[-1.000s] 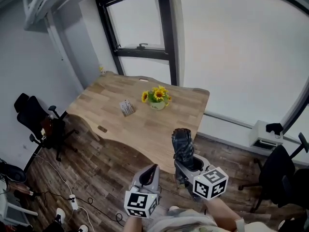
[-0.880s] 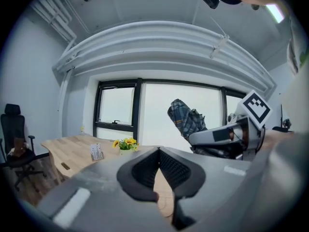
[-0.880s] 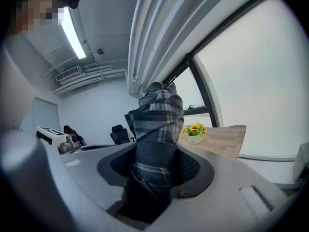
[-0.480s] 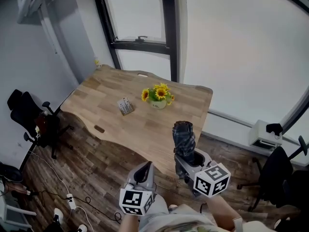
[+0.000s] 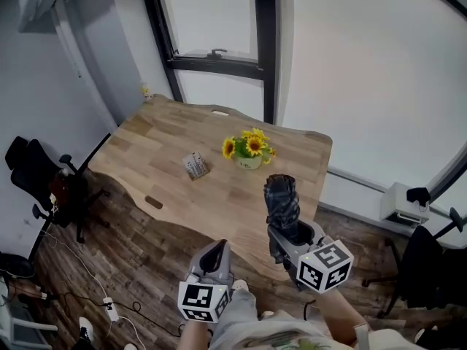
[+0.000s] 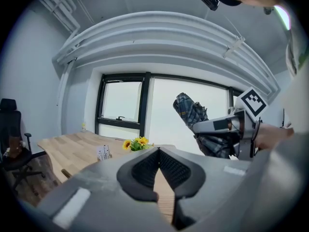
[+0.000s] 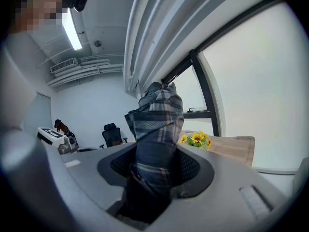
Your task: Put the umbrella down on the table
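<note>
A folded plaid umbrella point(image 5: 281, 201) stands upright in my right gripper point(image 5: 288, 233), which is shut on its lower part. In the right gripper view the umbrella point(image 7: 157, 124) fills the gap between the dark pads of the right gripper point(image 7: 157, 166). It hangs over the near right edge of the wooden table point(image 5: 168, 144). My left gripper point(image 5: 214, 255) is lower and to the left, over the floor in front of the table. In the left gripper view the left gripper point(image 6: 158, 153) is shut and holds nothing, with the umbrella point(image 6: 193, 112) at upper right.
On the table stand a pot of sunflowers point(image 5: 250, 149), a small card holder point(image 5: 194, 165) and a dark flat object point(image 5: 153, 203) near the front edge. Office chairs point(image 5: 44, 181) stand left and at far right point(image 5: 427, 268). Cables point(image 5: 109, 305) lie on the floor.
Both grippers have moved forward toward the table with the umbrella still held. The table's near edge now lies closer under the umbrella.
</note>
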Motion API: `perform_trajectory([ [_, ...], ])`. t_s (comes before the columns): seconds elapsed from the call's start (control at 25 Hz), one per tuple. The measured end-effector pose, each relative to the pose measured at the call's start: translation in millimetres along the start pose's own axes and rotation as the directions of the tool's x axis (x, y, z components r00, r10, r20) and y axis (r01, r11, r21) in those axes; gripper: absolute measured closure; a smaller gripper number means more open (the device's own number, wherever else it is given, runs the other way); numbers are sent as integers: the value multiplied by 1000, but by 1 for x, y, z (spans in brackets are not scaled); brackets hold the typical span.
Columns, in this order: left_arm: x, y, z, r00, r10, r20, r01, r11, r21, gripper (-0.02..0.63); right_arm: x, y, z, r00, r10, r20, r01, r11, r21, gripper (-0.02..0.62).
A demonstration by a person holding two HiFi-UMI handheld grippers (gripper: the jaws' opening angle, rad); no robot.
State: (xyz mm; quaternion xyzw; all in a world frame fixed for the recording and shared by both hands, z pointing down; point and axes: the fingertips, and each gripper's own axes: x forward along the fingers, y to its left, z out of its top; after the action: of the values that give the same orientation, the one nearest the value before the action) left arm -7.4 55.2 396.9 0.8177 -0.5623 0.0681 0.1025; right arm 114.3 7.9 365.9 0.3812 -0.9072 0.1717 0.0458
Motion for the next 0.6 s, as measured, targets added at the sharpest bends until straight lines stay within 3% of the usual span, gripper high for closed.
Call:
perform_trajectory([
  [0.6,30,70,4,1000,-24,7,24,999,-48,601,77,6,38,1000,3,-5,-4,981,-194,393],
])
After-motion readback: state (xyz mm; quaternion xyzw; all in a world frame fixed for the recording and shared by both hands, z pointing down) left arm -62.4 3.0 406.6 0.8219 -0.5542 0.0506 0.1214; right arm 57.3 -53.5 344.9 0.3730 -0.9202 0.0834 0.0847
